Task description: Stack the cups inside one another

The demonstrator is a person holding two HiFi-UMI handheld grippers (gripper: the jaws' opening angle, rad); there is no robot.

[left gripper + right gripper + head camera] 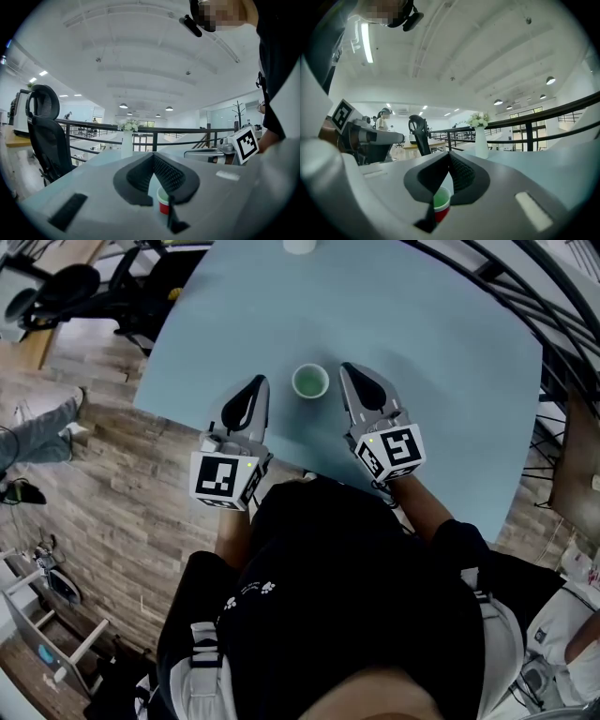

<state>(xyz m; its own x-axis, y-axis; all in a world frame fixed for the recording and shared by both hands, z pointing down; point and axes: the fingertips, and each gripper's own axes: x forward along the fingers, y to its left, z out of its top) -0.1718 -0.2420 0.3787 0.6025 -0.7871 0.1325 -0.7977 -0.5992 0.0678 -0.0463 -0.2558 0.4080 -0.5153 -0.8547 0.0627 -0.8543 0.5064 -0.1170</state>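
Note:
One small cup [310, 382], green inside and red outside, stands upright on the pale blue table [422, 352] near its front edge. My left gripper [255, 382] hovers just left of the cup and my right gripper [349, 368] just right of it; neither touches it. In the left gripper view the jaws [153, 154] meet at their tips with nothing between them, and the cup [163, 201] shows low beneath them. The right gripper view shows the same: the right gripper [449, 153] is shut and empty, the cup [441, 204] below it.
A white vase with flowers [126, 143] stands at the table's far edge [299, 245]. A black office chair [44, 131] is off the table's left side, and a dark railing [529, 131] runs behind. The person's dark torso [347, 596] is against the near edge.

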